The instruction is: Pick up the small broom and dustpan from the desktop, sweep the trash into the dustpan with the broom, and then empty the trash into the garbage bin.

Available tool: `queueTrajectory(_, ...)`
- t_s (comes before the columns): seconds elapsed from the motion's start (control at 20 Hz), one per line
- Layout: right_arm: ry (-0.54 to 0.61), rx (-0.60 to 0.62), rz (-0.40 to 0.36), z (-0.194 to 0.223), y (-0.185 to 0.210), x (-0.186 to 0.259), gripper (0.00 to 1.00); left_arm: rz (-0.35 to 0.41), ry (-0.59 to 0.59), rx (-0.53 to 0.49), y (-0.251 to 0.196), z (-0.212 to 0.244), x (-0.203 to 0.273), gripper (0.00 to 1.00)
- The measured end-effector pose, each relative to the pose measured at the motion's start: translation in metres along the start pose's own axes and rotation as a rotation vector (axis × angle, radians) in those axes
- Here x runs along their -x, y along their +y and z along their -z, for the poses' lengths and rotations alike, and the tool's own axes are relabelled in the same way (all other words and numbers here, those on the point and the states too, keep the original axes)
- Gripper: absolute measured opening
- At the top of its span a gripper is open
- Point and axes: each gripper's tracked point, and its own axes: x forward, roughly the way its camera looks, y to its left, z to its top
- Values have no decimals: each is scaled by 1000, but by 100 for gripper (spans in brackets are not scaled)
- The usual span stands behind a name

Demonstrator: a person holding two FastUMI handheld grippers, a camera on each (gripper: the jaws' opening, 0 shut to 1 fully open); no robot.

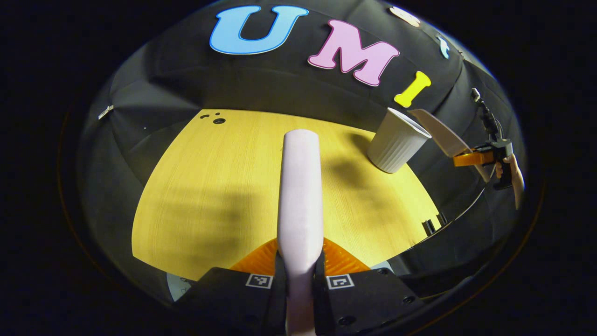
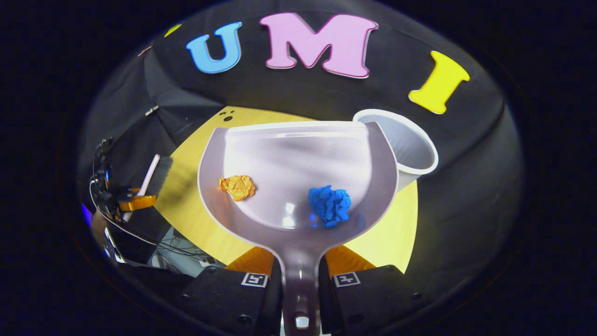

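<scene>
Dustpan (image 2: 298, 186) is being clamped at handle by right gripper (image 2: 301, 280), broom handle (image 1: 299, 196) by left gripper (image 1: 299, 275); paper wads (image 2: 329, 205) likely light, may roll off.

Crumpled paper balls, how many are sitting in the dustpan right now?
2. The orange ball lies on the left of the dustpan floor, the blue ball on the right, apart from each other. Nothing there looks able to hide more.

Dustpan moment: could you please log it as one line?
left hand-held gripper: shut on broom | right hand-held gripper: shut on dustpan | orange wad, blue wad in dustpan | bin beside
</scene>
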Motion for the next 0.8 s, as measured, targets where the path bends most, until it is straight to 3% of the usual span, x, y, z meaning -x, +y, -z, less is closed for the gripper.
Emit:
queueTrajectory(0.4,-30,-40,86,-61,-129,25,36,-37,-18,91,-15,-21,-9,28)
queueTrajectory(0.65,-36,100,189,-109,-212,8,36,-80,-30,190,-29,-29,-25,28)
queueTrajectory(0.8,-24,129,176,-130,-241,-6,36,-129,-36,216,-33,-37,-29,28)
